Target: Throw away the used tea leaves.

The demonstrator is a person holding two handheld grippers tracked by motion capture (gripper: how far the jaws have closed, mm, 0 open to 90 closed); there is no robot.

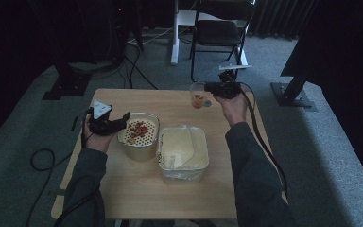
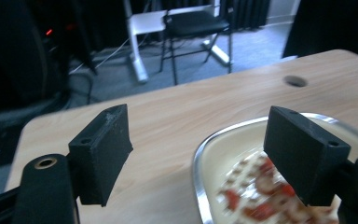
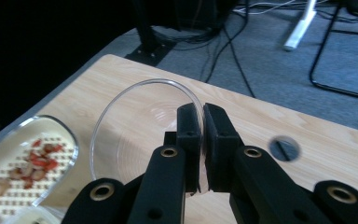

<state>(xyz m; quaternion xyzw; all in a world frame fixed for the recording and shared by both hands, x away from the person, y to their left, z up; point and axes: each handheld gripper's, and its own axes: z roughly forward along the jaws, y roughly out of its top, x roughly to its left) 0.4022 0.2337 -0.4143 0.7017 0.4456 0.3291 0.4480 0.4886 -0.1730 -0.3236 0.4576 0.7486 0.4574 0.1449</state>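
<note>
Two risks: my right gripper pinches only the cup rim, far right, so it could slip; left gripper, jaws apart and empty, might knock the strainer.

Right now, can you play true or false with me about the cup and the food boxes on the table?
1. The right gripper pinches the rim of the clear cup. True.
2. The cup holds nothing. False: the high view shows red bits at its bottom.
3. The left gripper is open with nothing between its jaws. True.
4. The perforated container holds red and pale food bits. True.
5. The lidded container stands on the floor. False: it sits on the wooden table.
</note>
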